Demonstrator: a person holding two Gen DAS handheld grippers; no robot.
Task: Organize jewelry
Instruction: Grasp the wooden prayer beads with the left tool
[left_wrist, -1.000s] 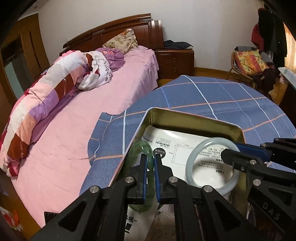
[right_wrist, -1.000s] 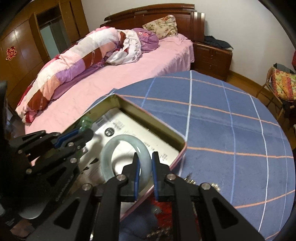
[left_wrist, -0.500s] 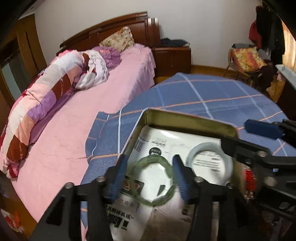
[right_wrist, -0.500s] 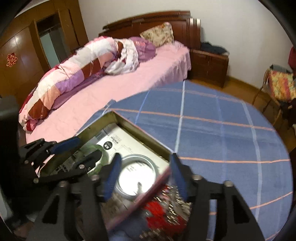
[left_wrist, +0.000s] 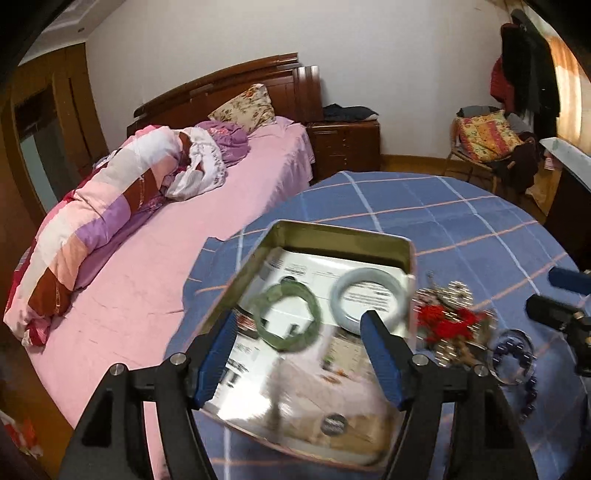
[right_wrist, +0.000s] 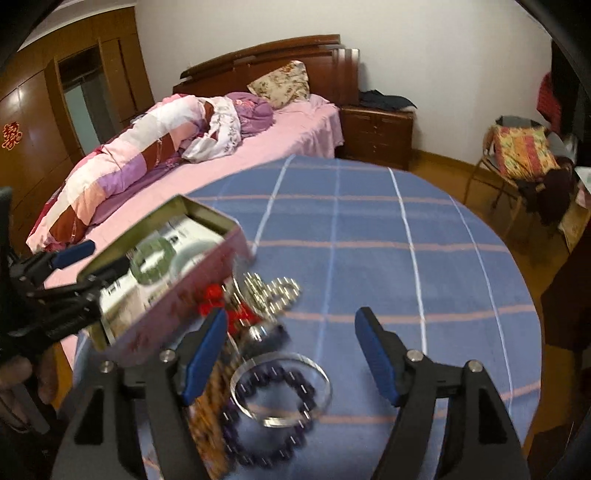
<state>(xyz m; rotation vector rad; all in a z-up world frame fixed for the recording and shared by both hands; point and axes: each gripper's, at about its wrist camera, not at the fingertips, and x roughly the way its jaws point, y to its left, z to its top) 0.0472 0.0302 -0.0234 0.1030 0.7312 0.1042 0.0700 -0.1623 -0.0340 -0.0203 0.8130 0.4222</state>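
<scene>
Left wrist view: left gripper (left_wrist: 297, 349) is seen w/ jaws spread wide, having just been opening; nothing is clamped. Dark green bangle (left_wrist: 287, 317) is lying flat in the tin box (left_wrist: 343, 232), seen between the open fingers but untouched. Pale jade bangle (left_wrist: 367, 301) is laid just beside it, nearer the box's right wall. Both are resting on printed paper lining the box. Outside the box, on the blue checked cloth (left_wrist: 424, 206), a tangled pile of red and silver pieces (left_wrist: 448, 317) is left unsorted.

Right wrist view: right gripper (right_wrist: 291, 347) is also shown wide open, jaws just been opening, nothing held. Beneath it a clear bangle (right_wrist: 280, 387) and a dark purple bead bracelet (right_wrist: 269, 413) are lying overlapped on the cloth, apart from the fingers. More beads are blurred at left; type can't be told.

Progress, judged: two bangles are stowed; approx. the whole pile beside the box is yet to be moved in.
</scene>
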